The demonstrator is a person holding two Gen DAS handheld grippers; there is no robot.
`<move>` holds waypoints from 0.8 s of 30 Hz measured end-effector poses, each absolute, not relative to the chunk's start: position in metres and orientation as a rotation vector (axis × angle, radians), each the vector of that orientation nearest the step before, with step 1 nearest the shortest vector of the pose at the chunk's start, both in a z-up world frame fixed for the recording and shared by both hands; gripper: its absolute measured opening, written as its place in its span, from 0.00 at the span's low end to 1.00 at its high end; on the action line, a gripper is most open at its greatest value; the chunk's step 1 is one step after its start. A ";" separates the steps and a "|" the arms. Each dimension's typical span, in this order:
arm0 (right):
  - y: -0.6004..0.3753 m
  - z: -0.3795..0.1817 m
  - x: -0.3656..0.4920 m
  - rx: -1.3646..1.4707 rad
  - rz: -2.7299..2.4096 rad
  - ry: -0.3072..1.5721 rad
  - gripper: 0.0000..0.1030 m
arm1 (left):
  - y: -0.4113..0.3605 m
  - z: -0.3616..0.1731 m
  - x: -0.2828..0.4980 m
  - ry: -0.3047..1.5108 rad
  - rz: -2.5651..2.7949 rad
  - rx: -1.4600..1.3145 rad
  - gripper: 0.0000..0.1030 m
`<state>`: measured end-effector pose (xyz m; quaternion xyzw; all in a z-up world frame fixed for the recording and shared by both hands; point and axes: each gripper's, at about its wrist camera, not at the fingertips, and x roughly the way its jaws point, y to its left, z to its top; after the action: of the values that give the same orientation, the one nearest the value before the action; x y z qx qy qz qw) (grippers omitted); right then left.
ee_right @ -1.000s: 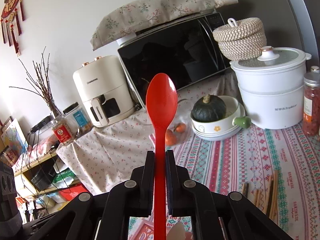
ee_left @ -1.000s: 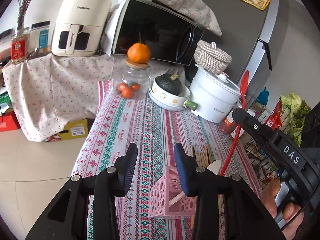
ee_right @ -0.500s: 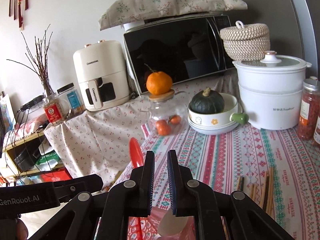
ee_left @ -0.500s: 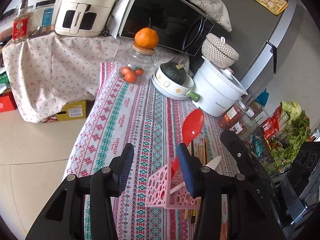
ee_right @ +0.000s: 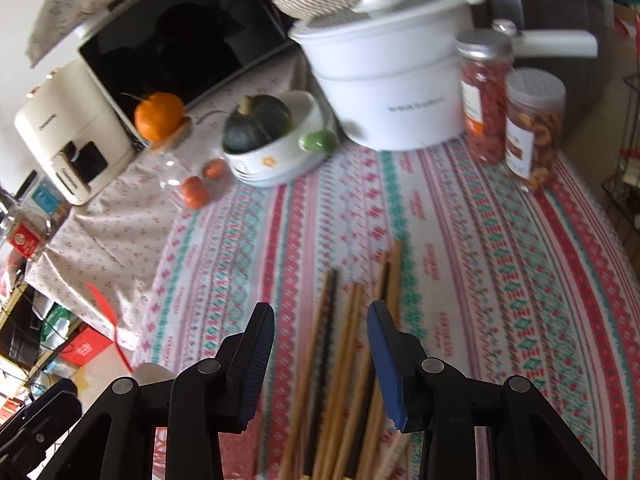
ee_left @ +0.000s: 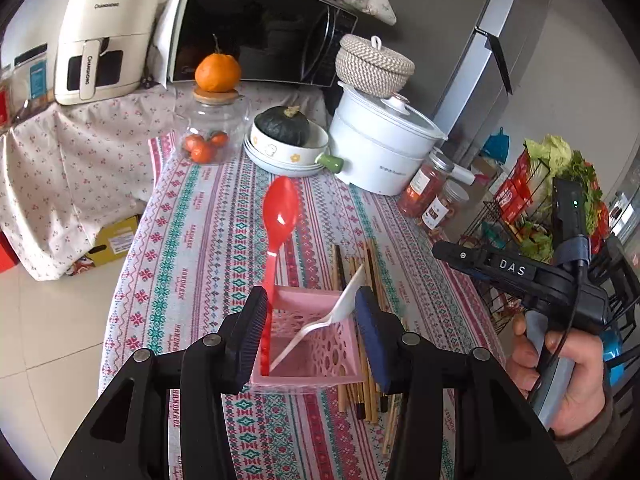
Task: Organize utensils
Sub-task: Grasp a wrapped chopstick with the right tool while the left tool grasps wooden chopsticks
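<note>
Chopsticks (ee_right: 352, 360) lie between the right gripper's (ee_right: 322, 364) spread jaws — tablecloth (ee_left: 188, 248) reads "HANDMADE".

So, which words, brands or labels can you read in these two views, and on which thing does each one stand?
"CHANGHONG": on the cream air fryer, on its top and down its handle.
"DAS": on the black body of the right claw.
"HANDMADE": woven many times into the striped tablecloth.
White cooking pot: a grey print, too small to read.
Jar labels: too small; blurred in the right wrist view.
</note>
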<state>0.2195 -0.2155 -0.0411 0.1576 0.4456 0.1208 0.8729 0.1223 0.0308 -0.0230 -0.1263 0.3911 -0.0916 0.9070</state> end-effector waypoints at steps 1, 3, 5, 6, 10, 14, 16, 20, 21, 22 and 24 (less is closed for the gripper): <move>-0.224 -0.050 0.222 0.351 0.240 0.974 0.42 | 0.023 -0.025 0.122 0.823 -0.202 -0.253 0.47; -0.234 -0.067 0.225 0.356 0.199 1.082 0.42 | 0.008 -0.026 0.121 0.844 -0.230 -0.235 0.47; -0.239 -0.084 0.225 0.345 0.182 1.165 0.42 | -0.011 -0.027 0.119 0.853 -0.254 -0.191 0.47; -0.239 -0.093 0.224 0.340 0.177 1.202 0.42 | -0.022 -0.027 0.118 0.855 -0.264 -0.161 0.47; -0.244 -0.123 0.221 0.361 0.159 1.315 0.42 | -0.053 -0.033 0.116 0.883 -0.273 -0.063 0.47; -0.239 -0.142 0.221 0.390 0.194 1.359 0.42 | -0.060 -0.042 0.122 0.920 -0.255 -0.049 0.47; -0.234 -0.144 0.221 0.367 0.195 1.341 0.42 | -0.059 -0.044 0.124 0.934 -0.240 -0.056 0.46; -0.222 -0.142 0.222 0.244 0.166 1.298 0.31 | -0.057 -0.043 0.130 0.947 -0.219 -0.067 0.46; -0.218 -0.142 0.221 0.192 0.160 1.289 0.29 | -0.056 -0.042 0.131 0.948 -0.212 -0.072 0.46; -0.213 -0.142 0.219 0.145 0.157 1.280 0.27 | -0.055 -0.042 0.132 0.950 -0.206 -0.077 0.46; -0.208 -0.142 0.215 0.103 0.161 1.272 0.19 | -0.055 -0.042 0.135 0.959 -0.197 -0.090 0.46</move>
<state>0.2146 -0.2083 -0.1416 0.0480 0.5931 0.0748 0.8002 0.1351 -0.0551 -0.0419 -0.0430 0.4603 -0.0945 0.8817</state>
